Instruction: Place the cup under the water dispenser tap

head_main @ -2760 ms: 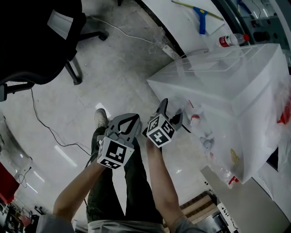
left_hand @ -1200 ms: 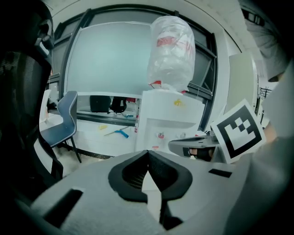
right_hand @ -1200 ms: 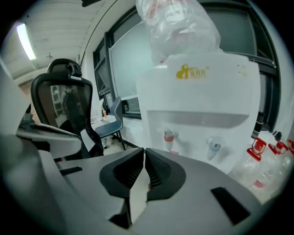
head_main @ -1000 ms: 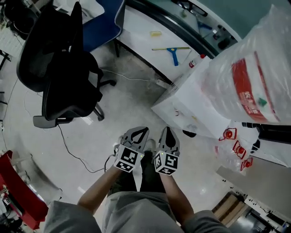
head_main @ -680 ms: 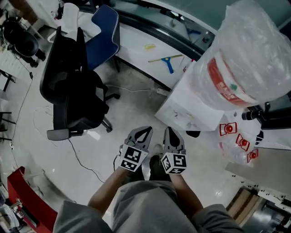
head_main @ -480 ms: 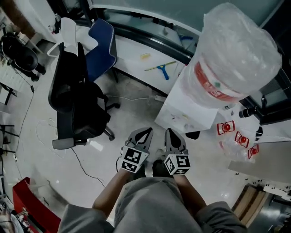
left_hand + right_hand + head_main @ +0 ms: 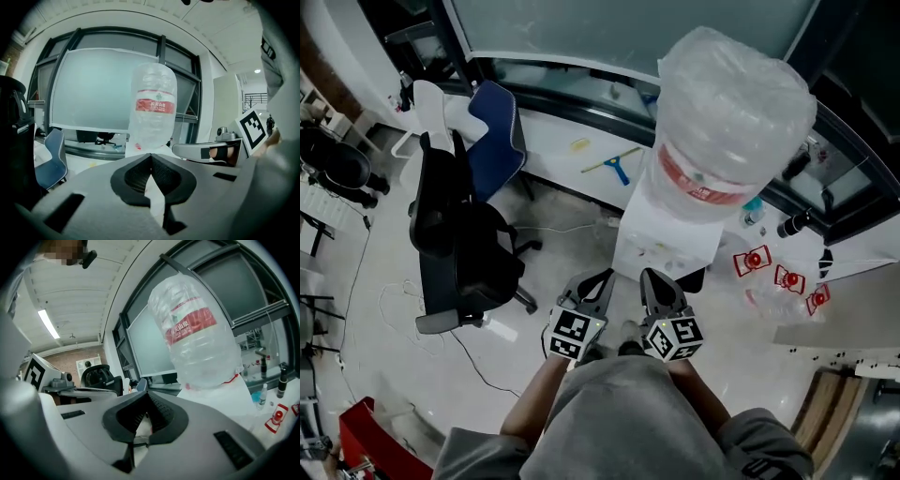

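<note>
**Checker:** Jaw state, both sides?

**Me:** My left gripper [image 7: 151, 155] has its jaws clenched tip to tip with nothing clamped. Only a pale sliver of background shows through the gap behind the tips. My right gripper [image 7: 147, 393] is the same: tips meeting, nothing gripped.

**Checker:** How does the pair sit?

**Me:** Side by side in front of my body, near each other but apart, both aimed the same way over the pale floor [image 7: 572, 234]. The left gripper view catches the right one's marker cube [image 7: 255, 129] at its right edge.

**Checker:** Cup location?

**Me:** Cannot tell. No view shows the cup clearly enough to log a position.

**Checker:** The dispenser, then?

**Me:** In the head view the water dispenser [image 7: 664, 246] stands just beyond my jaw tips and has a white body. A large clear bottle [image 7: 733, 112] sits neck-down on top, with a red label band and crinkled clear film over it. The left gripper view has the bottle centred ahead. The right gripper view has it above centre and to the right.

**Checker:** Surroundings?

**Me:** A black office chair [image 7: 455, 239] stands left of me, with a blue chair [image 7: 495, 131] behind it by a white ledge [image 7: 553, 131]. A blue-headed squeegee [image 7: 612, 167] lies on that ledge. Small red-and-white items [image 7: 753, 261] sit right of the dispenser, too small to identify.
</note>
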{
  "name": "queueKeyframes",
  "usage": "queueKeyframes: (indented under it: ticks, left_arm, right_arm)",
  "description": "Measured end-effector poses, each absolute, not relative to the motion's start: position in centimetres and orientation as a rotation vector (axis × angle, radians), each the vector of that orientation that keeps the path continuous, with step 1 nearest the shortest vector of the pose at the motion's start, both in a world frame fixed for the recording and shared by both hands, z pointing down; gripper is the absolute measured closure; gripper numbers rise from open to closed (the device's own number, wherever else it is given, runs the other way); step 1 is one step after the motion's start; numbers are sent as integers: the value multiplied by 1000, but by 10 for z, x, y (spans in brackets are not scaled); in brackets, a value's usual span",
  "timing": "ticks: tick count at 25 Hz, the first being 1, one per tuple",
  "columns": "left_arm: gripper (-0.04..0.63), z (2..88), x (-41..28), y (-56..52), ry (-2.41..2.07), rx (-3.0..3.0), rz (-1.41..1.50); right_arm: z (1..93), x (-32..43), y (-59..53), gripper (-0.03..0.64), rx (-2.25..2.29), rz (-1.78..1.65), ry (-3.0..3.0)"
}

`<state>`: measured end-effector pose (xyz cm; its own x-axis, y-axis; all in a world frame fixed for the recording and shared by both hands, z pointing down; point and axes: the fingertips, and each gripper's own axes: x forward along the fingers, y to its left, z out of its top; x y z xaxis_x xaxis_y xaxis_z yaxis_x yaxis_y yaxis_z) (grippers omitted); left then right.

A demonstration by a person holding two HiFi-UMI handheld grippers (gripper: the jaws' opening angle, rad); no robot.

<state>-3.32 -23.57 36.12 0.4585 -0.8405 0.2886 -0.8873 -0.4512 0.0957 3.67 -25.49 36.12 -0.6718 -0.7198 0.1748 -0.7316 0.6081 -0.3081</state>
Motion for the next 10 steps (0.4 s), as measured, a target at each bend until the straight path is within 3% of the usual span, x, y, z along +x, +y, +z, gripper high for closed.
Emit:
queueKeyframes:
  ticks: [10]
  left_arm:
    - [586,344,-15,-231,-1449,2491,291]
  right_arm:
    - [343,55,-252,607,1220,625,-2829]
